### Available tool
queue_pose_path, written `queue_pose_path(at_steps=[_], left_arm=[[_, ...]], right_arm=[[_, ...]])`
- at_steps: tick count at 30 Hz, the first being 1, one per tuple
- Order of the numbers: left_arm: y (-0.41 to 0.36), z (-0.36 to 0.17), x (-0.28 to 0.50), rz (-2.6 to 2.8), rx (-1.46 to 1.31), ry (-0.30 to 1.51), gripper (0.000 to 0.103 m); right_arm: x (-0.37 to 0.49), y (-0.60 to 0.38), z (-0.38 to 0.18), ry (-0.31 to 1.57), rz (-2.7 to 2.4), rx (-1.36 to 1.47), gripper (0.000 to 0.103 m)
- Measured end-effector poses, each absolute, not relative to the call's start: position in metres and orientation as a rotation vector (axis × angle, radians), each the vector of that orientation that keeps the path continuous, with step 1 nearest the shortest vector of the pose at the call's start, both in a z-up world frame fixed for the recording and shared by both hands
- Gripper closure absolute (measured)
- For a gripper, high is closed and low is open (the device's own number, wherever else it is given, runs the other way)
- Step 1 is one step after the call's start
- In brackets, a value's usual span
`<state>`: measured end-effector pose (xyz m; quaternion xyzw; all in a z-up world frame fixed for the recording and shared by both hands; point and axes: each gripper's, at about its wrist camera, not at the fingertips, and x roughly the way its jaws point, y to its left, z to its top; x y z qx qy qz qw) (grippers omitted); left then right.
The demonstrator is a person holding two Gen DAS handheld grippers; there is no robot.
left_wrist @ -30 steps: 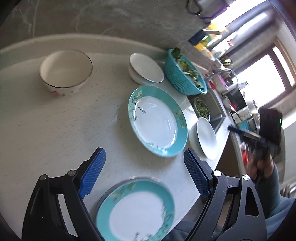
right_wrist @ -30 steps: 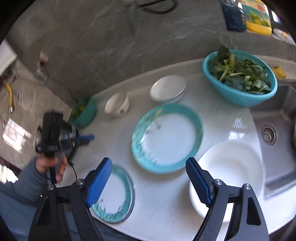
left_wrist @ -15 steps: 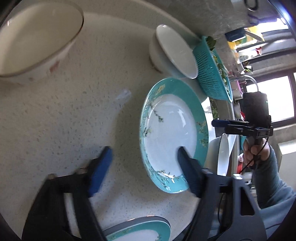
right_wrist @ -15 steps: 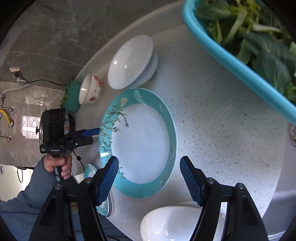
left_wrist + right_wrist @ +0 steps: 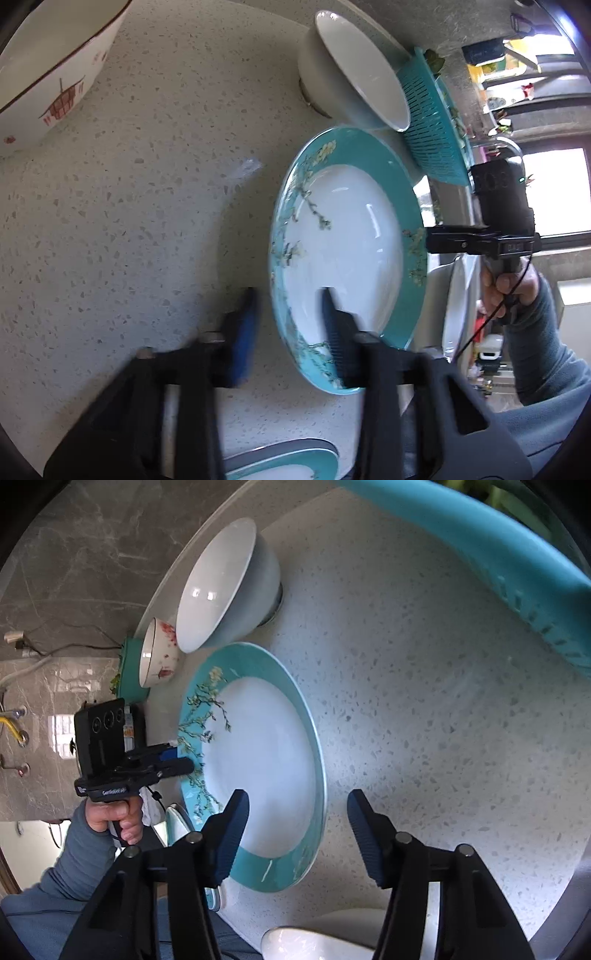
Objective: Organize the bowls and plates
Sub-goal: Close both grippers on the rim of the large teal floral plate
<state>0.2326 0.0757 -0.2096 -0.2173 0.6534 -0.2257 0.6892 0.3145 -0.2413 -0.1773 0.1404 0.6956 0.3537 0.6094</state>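
The left hand-held gripper [image 5: 288,314] has just been closing, and its jaws now stand on both sides of the near rim of the teal plate [image 5: 343,236] on the speckled counter [image 5: 147,184]. Behind the plate stands a white bowl [image 5: 354,70], and the right hand-held gripper [image 5: 436,240] reaches the plate's far rim.

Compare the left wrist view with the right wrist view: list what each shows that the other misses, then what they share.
Only the left wrist view shows the dark window and the shelf clutter beside it.

Only the right wrist view shows the grey marble wall with its cable and the small green tub behind the red-flowered bowl.

Both show the large teal-rimmed blossom plate on the speckled counter, the plain white bowl, the red-patterned bowl, the teal plastic colander, and each gripper closing astride that plate's rim.
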Motion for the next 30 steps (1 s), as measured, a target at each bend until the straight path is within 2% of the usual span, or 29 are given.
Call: queue_pose_path(at_steps=[1,2,4,7,13,30], left_arm=[[0.075,-0.211,0.232,-0.501,-0.479,1.464,0.090],[0.074,-0.212,0.231,-0.503,-0.476,1.466,0.092],[0.069,-0.212,0.230,-0.495,-0.471,1.461,0.092],[0.065,-0.212,0.231,-0.488,-0.457,1.463,0.092],[0.059,-0.209,0.231,-0.468,-0.432,1.469,0.092],[0.043,-0.203,0.227,-0.415,-0.334,1.461,0.092]], right_arm=[[0.315,-0.240,-0.177,1.610,0.824,0.329,0.050],[0.314,-0.239,-0.178,1.611,0.824,0.328,0.053],[0.314,-0.235,-0.178,1.614,0.813,0.306,0.056],[0.312,-0.232,-0.180,1.611,0.788,0.270,0.072],[0.311,-0.229,-0.185,1.603,0.738,0.215,0.087],[0.310,-0.229,-0.190,1.613,0.692,0.249,0.090]])
